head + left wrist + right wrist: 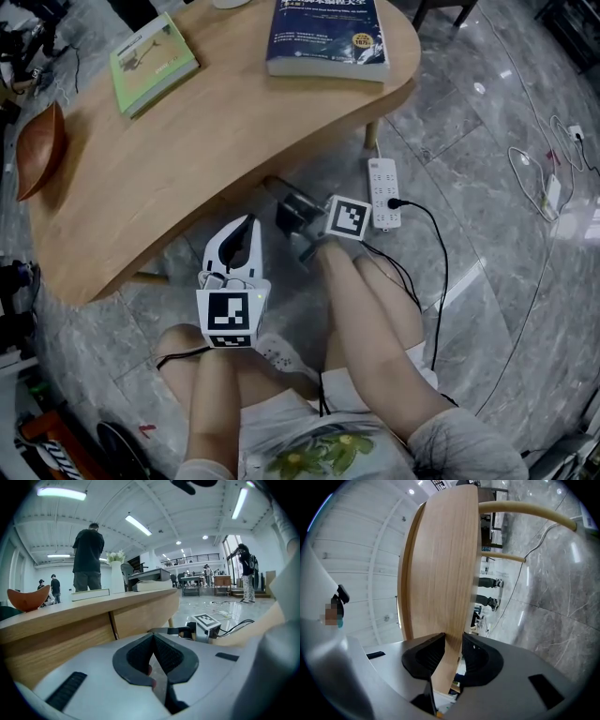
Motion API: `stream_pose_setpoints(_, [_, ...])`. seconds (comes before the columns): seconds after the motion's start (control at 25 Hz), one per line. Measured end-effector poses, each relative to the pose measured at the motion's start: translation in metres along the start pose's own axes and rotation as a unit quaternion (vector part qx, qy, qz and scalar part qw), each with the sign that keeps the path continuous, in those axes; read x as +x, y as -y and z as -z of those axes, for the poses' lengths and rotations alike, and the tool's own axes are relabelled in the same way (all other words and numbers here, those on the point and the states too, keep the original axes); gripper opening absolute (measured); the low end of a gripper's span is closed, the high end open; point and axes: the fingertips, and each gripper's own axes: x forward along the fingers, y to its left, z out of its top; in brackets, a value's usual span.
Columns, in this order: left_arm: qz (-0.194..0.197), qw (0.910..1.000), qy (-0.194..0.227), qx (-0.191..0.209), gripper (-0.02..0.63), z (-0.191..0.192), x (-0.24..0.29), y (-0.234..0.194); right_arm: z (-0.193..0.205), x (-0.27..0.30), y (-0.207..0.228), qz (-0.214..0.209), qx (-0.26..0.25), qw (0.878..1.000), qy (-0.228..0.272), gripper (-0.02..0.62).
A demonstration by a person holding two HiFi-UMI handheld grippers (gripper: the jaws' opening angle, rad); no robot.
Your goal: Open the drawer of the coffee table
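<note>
The light wooden coffee table [187, 159] fills the upper left of the head view. My right gripper [298, 230] reaches under its near edge. In the right gripper view the jaws [453, 641] are closed on the thin edge of the wooden drawer front [440, 573], with a pad against each face. My left gripper [234, 251] hangs a little to the left, short of the table edge, shut with nothing held [153, 637]. From the left gripper view the drawer front [143, 613] lies ahead under the tabletop, and the right gripper [185, 631] is at its corner.
On the tabletop lie a blue book [328, 37], a green book [153, 58] and a brown bowl [39, 150]. A white power strip [384, 192] with a black cable lies on the marble floor to the right. The person's knees are just behind both grippers.
</note>
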Motion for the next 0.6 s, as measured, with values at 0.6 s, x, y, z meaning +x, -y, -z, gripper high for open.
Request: stream_pose_setpoints(0.6, [0.008, 0.9999, 0.014, 0.006, 0.008, 0.002, -0.003, -0.002, 0.009, -0.019, 0.022, 0.033, 0.076, 0.996, 0.040, 0.221])
